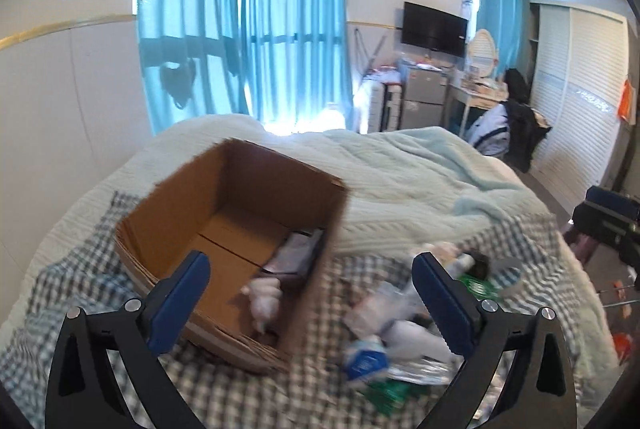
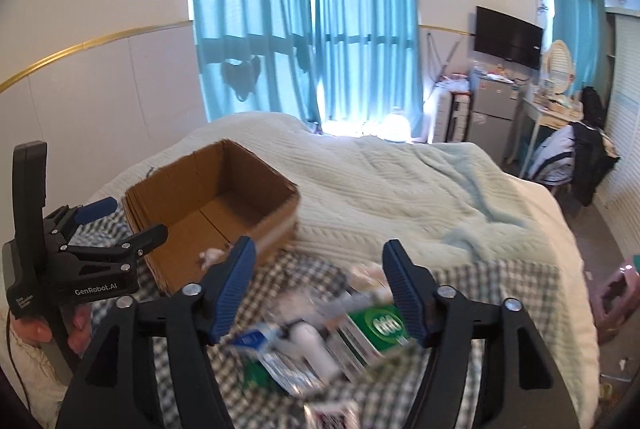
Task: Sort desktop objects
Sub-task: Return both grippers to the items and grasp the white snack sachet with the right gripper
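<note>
One cardboard box (image 1: 224, 213) sits on the bed (image 1: 400, 181) — beside a blurred pile (uncountable) (image 2: 320, 341). Both grippers — left gripper (image 1: 310, 303), right gripper (image 2: 320, 287) — gape empty.

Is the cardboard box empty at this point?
Not empty. The box stands open-topped, and the left wrist view shows a white item and a dark packet on its floor.

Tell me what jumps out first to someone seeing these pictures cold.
The open cardboard box sitting on the bed, left of centre, with a few small items in its near corner. Right of it, a blurred heap of packets and bottles on the checked cloth. Behind, bright blue curtains over the window.
</note>
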`<state>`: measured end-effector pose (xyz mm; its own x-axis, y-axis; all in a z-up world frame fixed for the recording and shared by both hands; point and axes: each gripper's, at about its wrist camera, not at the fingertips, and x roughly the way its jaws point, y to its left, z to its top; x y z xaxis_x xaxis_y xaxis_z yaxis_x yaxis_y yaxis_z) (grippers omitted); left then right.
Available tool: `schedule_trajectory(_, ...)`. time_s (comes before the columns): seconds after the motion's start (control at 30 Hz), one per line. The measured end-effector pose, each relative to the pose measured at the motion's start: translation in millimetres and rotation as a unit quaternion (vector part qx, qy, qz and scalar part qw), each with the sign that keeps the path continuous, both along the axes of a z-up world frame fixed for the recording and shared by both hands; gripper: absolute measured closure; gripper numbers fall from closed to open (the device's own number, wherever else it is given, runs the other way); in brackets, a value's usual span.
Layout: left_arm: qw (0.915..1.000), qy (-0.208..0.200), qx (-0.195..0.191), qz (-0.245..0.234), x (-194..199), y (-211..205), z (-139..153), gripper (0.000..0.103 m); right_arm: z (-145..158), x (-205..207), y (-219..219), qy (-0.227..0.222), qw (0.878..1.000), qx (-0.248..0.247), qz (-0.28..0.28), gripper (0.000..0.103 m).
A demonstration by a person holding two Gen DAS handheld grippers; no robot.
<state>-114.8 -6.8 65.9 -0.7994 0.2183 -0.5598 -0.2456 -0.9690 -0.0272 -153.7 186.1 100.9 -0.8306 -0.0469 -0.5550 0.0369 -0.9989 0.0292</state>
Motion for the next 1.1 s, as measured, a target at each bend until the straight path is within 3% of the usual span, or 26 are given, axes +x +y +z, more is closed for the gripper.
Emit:
schedule_trajectory(0.1, 0.9997, -0.016, 0.016, -0.008, 16, 17, -9, 0.0, -16, 20, 9, -0.015, 1.0, 0.002, -0.01, 0.028)
schedule_trajectory(0.27, 0.9991, -0.039, 0.013, -0.01, 37, 38, -41, 0.0, -73, 36, 14, -0.07, 0.997, -0.003, -0.01, 0.028)
schedule_trajectory(0.4, 0.9978, -0.066, 0.001, 0.002, 44, 40, -83, 0.0, -129, 45, 14, -0.118, 0.993, -0.002, -0.01, 0.028)
schedule_trajectory(0.57, 0.9912, -0.13, 0.02, 0.02, 42, 27, -140, 0.0, -184, 41, 12, -0.176, 0.984, -0.028, -0.006, 0.028)
schedule_trajectory(0.73, 0.9887, -0.149, 0.007, 0.016, 44, 20, -168, 0.0, -206, 35, 6, -0.198, 0.98, -0.018, -0.012, 0.028)
schedule_trajectory(0.83, 0.9845, -0.174, 0.02, 0.015, 41, 16, -178, 0.0, -214, 30, 3, -0.208, 0.978, -0.01, -0.01, 0.028)
schedule_trajectory(1.1, 0.9814, -0.189, 0.023, 0.024, 40, 13, -185, 0.0, -235, 8, -3, -0.249, 0.968, 0.012, -0.006, 0.028)
